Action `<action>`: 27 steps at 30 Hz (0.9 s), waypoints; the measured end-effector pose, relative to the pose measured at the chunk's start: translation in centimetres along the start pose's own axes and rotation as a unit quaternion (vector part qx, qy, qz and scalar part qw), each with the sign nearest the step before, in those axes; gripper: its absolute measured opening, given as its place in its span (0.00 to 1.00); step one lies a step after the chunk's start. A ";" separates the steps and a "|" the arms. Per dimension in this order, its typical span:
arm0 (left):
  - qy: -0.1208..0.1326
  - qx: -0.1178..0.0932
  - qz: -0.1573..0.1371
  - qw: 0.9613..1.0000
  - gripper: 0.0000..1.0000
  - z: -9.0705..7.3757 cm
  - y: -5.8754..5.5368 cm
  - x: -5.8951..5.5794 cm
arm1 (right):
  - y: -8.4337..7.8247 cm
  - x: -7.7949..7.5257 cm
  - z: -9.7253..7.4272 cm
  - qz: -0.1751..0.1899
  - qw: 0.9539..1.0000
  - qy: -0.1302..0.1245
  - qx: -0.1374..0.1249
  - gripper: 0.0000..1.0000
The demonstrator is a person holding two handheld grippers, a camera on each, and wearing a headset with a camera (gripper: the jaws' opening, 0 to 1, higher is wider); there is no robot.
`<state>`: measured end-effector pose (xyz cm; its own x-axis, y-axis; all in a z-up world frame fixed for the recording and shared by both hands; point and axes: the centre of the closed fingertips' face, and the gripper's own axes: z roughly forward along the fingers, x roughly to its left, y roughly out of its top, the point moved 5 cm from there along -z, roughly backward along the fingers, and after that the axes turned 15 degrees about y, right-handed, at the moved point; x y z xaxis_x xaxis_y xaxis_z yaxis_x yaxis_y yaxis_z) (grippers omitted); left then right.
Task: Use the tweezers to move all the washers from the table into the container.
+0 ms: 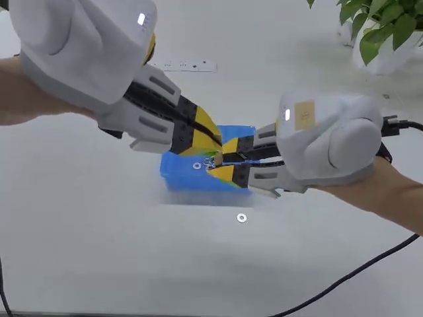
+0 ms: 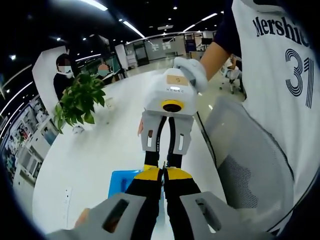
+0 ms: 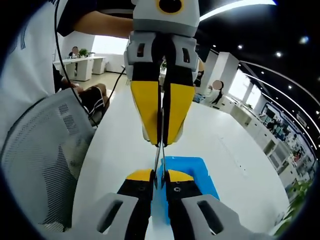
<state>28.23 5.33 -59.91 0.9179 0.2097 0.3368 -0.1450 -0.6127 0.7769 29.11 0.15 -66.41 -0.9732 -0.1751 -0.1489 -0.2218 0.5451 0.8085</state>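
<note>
A blue container sits mid-table with a few washers in it. One more washer lies on the table in front of it. Thin metal tweezers run between the two grippers above the container. My left gripper comes in from the upper left, its yellow jaws closed around the tweezers. My right gripper reaches in from the right and is also shut on them. In the left gripper view, my left gripper meets the right gripper tip to tip over the container.
A white power strip lies at the back of the table, and a potted plant stands at the back right. A black cable trails across the front right. A mesh chair stands beside the table.
</note>
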 end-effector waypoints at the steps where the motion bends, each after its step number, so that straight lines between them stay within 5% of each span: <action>1: -0.002 0.001 -0.001 1.000 0.05 0.1 -0.1 -0.2 | -0.2 0.3 0.1 0.003 1.000 0.002 -0.001 0.10; 22: -0.008 0.004 -0.064 0.998 0.05 4.0 -2.1 -4.6 | -5.1 3.5 0.9 0.058 0.998 0.027 0.009 0.11; 27: -0.006 0.008 -0.076 0.997 0.05 4.7 -2.7 -4.7 | -6.0 3.6 1.1 0.068 0.997 0.026 0.008 0.11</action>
<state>26.03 2.42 -66.09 0.9330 0.2920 0.2102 0.0010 -0.5864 0.8100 26.89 -2.84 -72.38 -0.9899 -0.1412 -0.0077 -0.0891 0.5804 0.8095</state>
